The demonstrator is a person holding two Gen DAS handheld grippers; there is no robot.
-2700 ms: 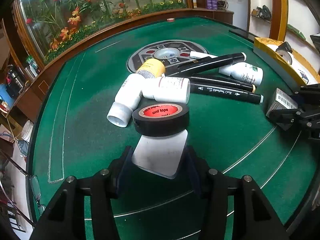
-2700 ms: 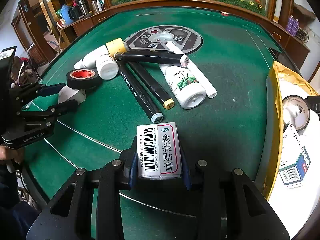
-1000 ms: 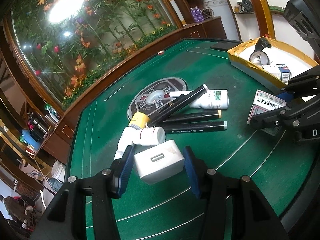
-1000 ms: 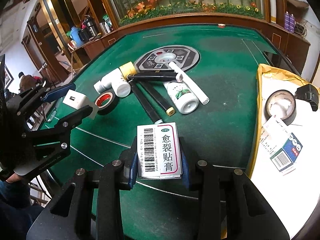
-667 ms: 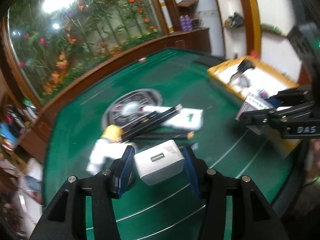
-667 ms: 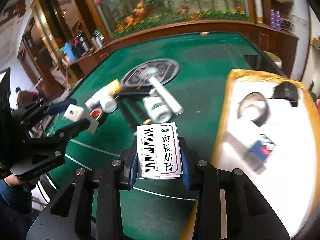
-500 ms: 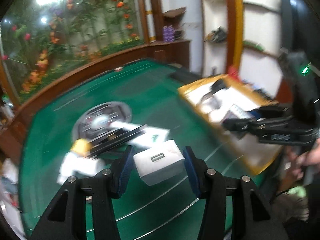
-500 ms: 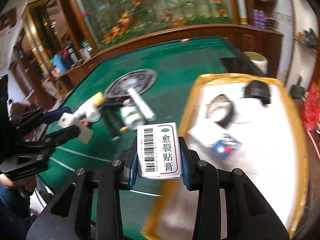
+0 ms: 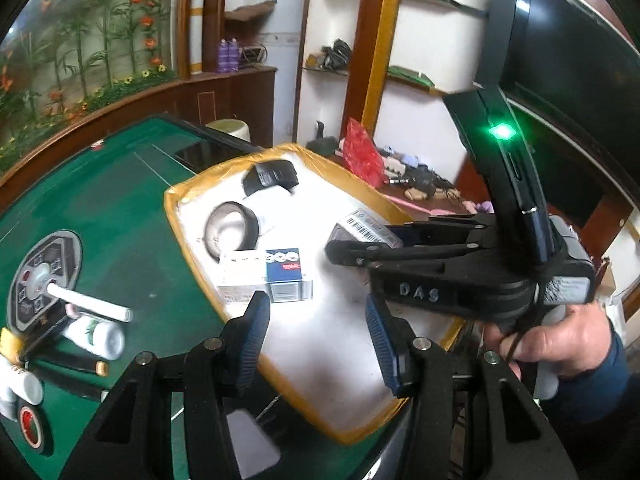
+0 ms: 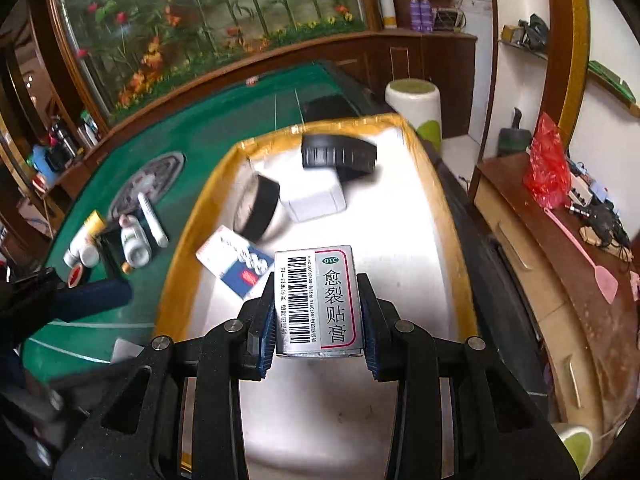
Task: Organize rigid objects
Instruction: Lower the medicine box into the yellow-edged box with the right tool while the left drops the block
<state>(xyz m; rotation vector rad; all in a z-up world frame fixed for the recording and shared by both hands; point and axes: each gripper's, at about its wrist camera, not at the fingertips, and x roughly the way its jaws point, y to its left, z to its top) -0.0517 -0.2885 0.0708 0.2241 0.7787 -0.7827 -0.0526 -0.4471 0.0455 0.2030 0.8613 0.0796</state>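
on the green table [image 9: 120, 200], a yellow-rimmed tray [image 9: 192, 240] holds tape [image 9: 232, 232], boxes, perhaps a charger [image 10: 314, 200].

Both cameras ride on hand-held grippers and look forward and steeply down along their fingers, close above a yellow-rimmed tray [image 9: 176, 216] [image 10: 436, 184]. The left wrist view faces right across the tray and catches the right gripper [image 9: 340, 240]. Both views share the tray and the green table [image 9: 100, 184] [image 10: 224, 124] to its left.
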